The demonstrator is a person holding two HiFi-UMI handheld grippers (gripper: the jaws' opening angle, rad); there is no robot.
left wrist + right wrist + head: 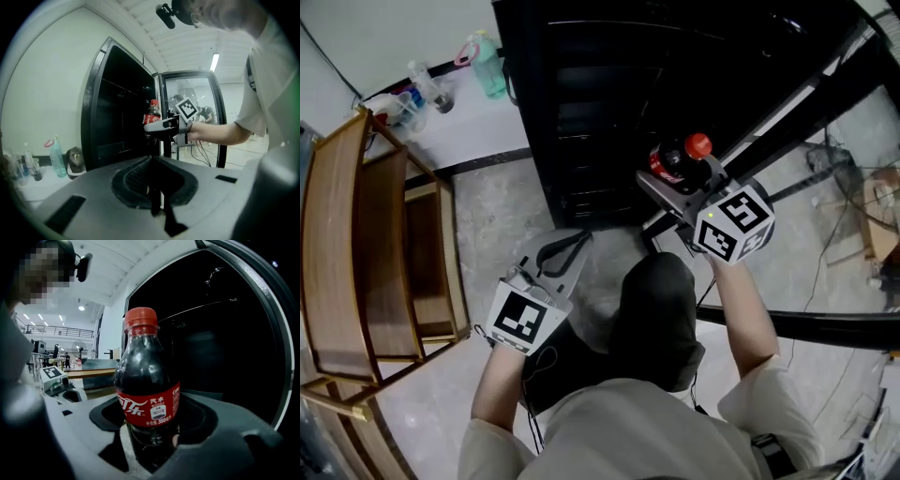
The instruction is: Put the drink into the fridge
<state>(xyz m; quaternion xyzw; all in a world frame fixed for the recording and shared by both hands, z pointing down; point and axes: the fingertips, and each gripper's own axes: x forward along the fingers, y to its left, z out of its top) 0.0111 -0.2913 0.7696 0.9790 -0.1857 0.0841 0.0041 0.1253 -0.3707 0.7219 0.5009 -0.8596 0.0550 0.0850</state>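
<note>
Cola bottle [147, 394] stands clamped upright in right claw [673, 184] before fridge [600, 112].

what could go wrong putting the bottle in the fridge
The right gripper holds the bottle low, below its label, so it may tip or slip. The fridge is dark inside; the cap could clip a shelf. The open door stands near the gripper and might get bumped.
</note>
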